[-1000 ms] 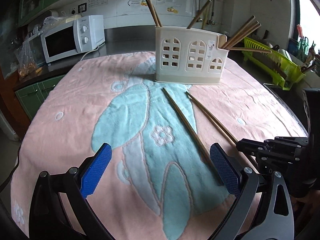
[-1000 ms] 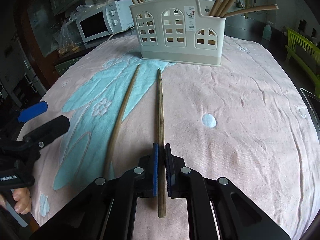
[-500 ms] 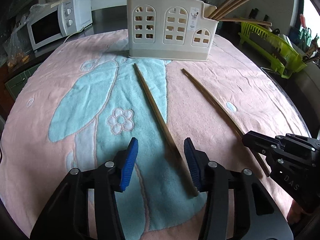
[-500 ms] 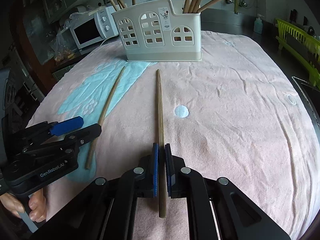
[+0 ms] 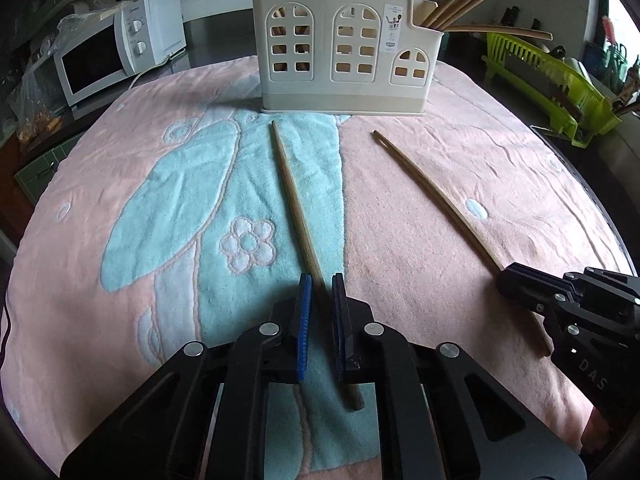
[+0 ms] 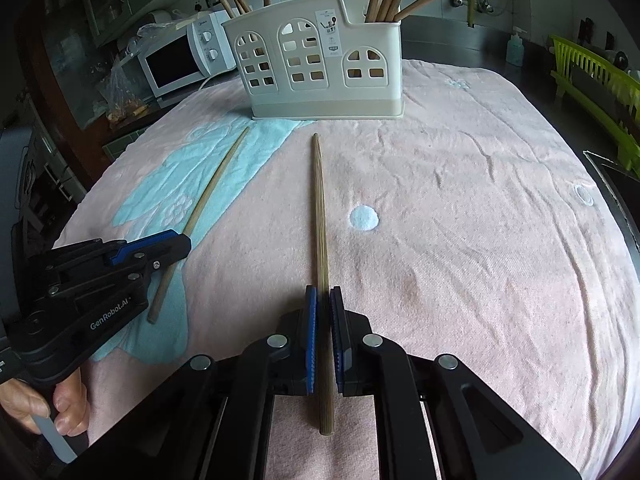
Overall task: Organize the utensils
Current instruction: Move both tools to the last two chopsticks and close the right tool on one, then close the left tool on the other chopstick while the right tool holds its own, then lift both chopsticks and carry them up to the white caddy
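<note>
Two wooden chopsticks lie on a pink and teal towel (image 5: pixel 440 184) in front of a cream utensil holder (image 5: pixel 344 44) that holds several more chopsticks. My left gripper (image 5: pixel 321 292) is shut on the thick end of the left chopstick (image 5: pixel 294 204), which lies flat on the towel. My right gripper (image 6: pixel 323 300) is shut on the right chopstick (image 6: pixel 319 204), which points at the holder (image 6: pixel 320 56). The left gripper (image 6: pixel 160 242) and its chopstick (image 6: pixel 216 184) also show in the right wrist view. The right gripper's body and its chopstick (image 5: pixel 432 192) show in the left wrist view.
A white microwave (image 5: pixel 116 48) stands at the back left beside a plastic bag. A green dish rack (image 5: pixel 556 80) stands at the right. A soap bottle (image 6: pixel 514 48) is on the counter behind. The towel's edge runs along the right side.
My left gripper moved forward over the left chopstick's thick end and closed on it, from wide open a second ago. My right gripper stayed shut on its chopstick.
</note>
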Demonstrator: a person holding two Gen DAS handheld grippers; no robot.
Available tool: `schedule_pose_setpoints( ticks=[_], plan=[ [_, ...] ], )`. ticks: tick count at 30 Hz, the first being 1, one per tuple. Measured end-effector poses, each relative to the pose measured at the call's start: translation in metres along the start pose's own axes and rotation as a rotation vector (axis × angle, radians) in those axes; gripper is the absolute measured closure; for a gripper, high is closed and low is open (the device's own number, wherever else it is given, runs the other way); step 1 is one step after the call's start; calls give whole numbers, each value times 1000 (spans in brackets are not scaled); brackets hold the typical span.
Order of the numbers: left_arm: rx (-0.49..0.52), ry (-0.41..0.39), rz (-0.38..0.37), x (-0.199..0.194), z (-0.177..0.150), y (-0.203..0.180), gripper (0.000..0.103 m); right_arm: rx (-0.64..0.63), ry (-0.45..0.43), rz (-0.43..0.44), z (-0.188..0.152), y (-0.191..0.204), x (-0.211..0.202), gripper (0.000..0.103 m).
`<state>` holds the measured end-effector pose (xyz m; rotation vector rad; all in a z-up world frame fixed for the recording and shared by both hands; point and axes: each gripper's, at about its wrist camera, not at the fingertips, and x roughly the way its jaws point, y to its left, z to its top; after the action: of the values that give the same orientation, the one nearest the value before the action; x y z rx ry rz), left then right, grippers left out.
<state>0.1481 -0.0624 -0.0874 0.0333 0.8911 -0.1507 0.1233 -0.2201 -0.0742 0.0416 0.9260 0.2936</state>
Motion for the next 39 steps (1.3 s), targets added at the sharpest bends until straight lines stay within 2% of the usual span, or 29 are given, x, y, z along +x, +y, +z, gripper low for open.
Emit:
schedule_pose_setpoints(
  ticks=[5, 8, 13, 21, 22, 27, 33, 36, 39],
  plan=[
    [13, 11, -20, 2, 0, 1, 93, -21, -1, -22, 1, 3, 1, 96],
    [-16, 18, -54, 2, 2, 8, 94, -15, -5, -23, 1, 4, -1, 96],
    [-22, -10, -71, -9, 6, 21, 95, -40, -52, -40, 6, 8, -19, 96],
    [-74, -117, -118, -40, 21, 46, 96, -64, -152, -31, 24, 17, -57, 96],
    [-79, -128, -126, -43, 23, 49, 101, -65, -164, -28, 26, 18, -61, 96],
    [-79, -174, -151, -56, 38, 58, 101, -72, -206, -23, 41, 22, -72, 96],
    [-43, -129, -204, -52, 30, 56, 101, -74, -237, -11, 53, 28, -79, 96],
    [-7, -91, -196, -46, 16, 52, 92, -80, -248, -7, 57, 32, -81, 96],
    [0, -64, -174, -38, 4, 53, 72, -85, -260, -1, 61, 34, -84, 96]
  ],
)
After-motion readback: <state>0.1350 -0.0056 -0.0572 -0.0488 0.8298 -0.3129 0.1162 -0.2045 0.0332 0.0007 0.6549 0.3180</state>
